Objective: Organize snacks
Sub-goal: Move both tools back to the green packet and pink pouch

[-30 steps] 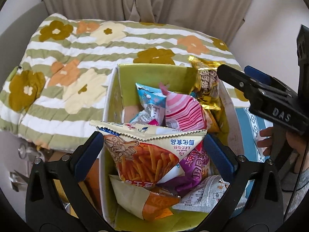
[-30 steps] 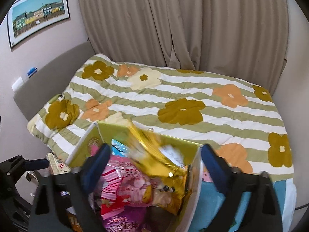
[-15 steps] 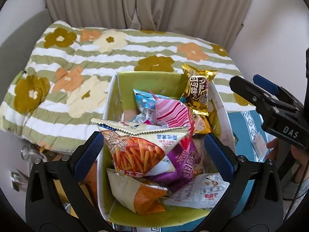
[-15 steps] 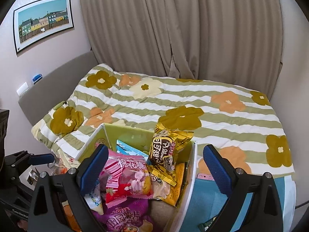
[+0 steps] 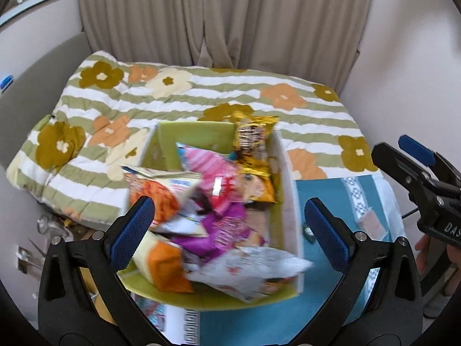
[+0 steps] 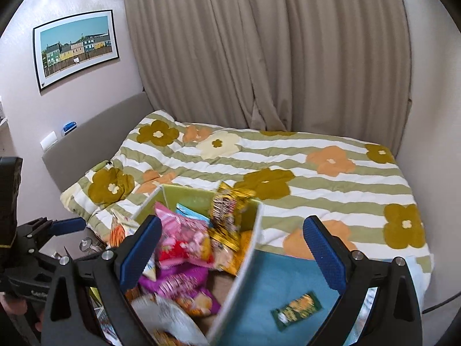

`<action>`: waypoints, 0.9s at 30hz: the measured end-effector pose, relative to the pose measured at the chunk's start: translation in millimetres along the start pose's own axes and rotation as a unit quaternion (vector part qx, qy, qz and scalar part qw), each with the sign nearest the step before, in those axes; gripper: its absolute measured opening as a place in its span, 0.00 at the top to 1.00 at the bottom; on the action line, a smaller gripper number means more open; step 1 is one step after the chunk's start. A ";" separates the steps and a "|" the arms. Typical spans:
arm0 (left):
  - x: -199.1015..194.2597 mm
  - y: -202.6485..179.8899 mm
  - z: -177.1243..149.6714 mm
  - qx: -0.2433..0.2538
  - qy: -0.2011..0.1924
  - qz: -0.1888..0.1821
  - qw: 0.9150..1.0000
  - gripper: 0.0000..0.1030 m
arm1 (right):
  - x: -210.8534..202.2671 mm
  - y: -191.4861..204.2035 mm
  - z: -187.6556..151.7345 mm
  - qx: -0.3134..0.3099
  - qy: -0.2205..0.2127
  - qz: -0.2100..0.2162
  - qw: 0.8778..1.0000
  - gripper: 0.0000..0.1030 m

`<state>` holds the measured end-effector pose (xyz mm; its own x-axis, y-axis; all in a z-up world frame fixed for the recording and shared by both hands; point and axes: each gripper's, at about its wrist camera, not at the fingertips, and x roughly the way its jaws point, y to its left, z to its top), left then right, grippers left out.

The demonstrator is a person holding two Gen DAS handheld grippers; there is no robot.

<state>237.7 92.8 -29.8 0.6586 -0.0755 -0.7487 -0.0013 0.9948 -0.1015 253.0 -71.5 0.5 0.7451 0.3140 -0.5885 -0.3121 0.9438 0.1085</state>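
A: Left gripper (image 5: pixel 227 222), own camera: jaws spread wide, blue pads (image 5: pixel 131 232) facing each other, nothing clamped between them.

B: Right gripper (image 6: pixel 230 248), own camera: same state, jaws wide apart, blue pads (image 6: pixel 324 252) bare, nothing held.

A: Cross-check. The right gripper (image 5: pixel 403 158) shows at the right edge of the left view, fingers pointing up and left. The person's right hand (image 5: pixel 432 252) is wrapped around its handle lower down.

B: The left gripper (image 6: pixel 62 225) shows at the left edge of the right view. A bit of the left hand (image 6: pixel 15 308) is visible at the lower left corner.
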 end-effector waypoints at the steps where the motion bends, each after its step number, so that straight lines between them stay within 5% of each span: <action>1: -1.6 -9.0 -2.2 0.002 -0.002 -0.001 1.000 0.00 | -8.7 -6.6 -4.2 0.002 -0.001 -0.003 1.000 0.05; 13: 7.3 -137.8 -42.7 0.044 0.011 -0.030 0.999 0.00 | -78.1 -104.9 -55.7 0.036 0.022 -0.053 0.998 0.05; 19: 36.8 -188.1 -59.8 0.059 0.028 -0.044 0.997 0.00 | -97.1 -154.3 -85.4 0.042 0.048 -0.077 0.995 0.05; 27: 106.4 -222.4 -76.2 0.120 0.101 -0.021 0.987 0.00 | -87.3 -208.1 -126.0 0.060 0.089 -0.088 0.990 0.05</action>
<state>250.8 -141.6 -136.8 0.4916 -0.1048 -0.8645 0.2177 0.9760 0.0055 178.6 -308.3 -71.6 0.6625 0.1308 -0.7376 -0.1072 0.9911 0.0795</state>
